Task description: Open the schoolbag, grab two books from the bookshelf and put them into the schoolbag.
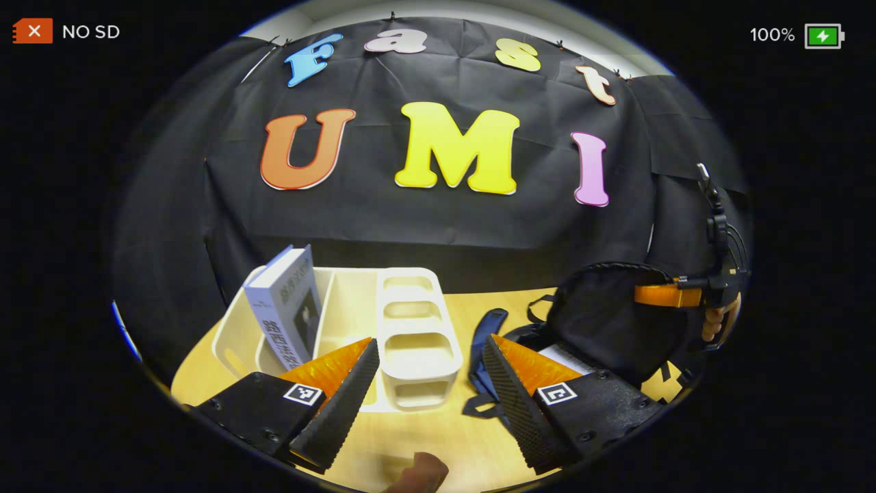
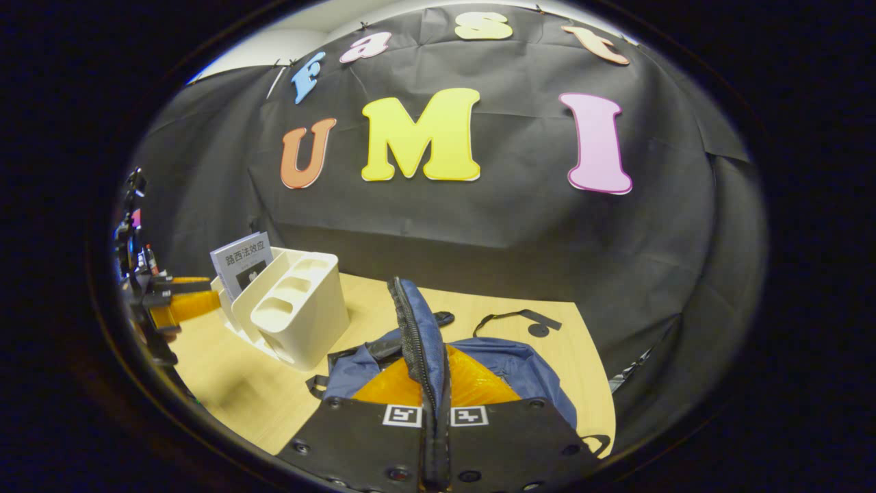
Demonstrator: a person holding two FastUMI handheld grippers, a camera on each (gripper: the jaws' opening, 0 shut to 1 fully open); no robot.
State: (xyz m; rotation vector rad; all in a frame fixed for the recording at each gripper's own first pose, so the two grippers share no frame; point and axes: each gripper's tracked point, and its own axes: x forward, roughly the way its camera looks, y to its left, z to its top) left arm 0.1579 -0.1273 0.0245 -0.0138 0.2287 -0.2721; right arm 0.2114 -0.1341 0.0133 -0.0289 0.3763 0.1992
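Item: left gripper (image 1: 428, 383), left gripper view, fingers spread wide apart with nothing between them, held above the pale wooden tabletop (image 1: 438, 438). Item: cream plastic desk bookshelf (image 1: 410, 342) with open compartments, lying at 12 o'clock to 11 o'clock of the left gripper, just beyond its fingertips. Item: one white-and-grey covered book (image 1: 287, 305), standing tilted in the bookshelf's rear slot at 11 o'clock of the left gripper, apart from it. Item: dark blue fabric schoolbag (image 1: 616, 322), resting on the tabletop at 2 o'clock of the left gripper, its flap lifted and a white sheet visible inside the opening. Item: right gripper (image 2: 436, 383), right gripper view, fingers pressed together on the schoolbag's zippered flap edge (image 2: 417, 335), which rises upright toward 12 o'clock from between them; the bag's body spreads beneath and to either side. In the same view the bookshelf (image 2: 294, 315) and book (image 2: 241, 263) sit at 10 o'clock, well apart from the right gripper.
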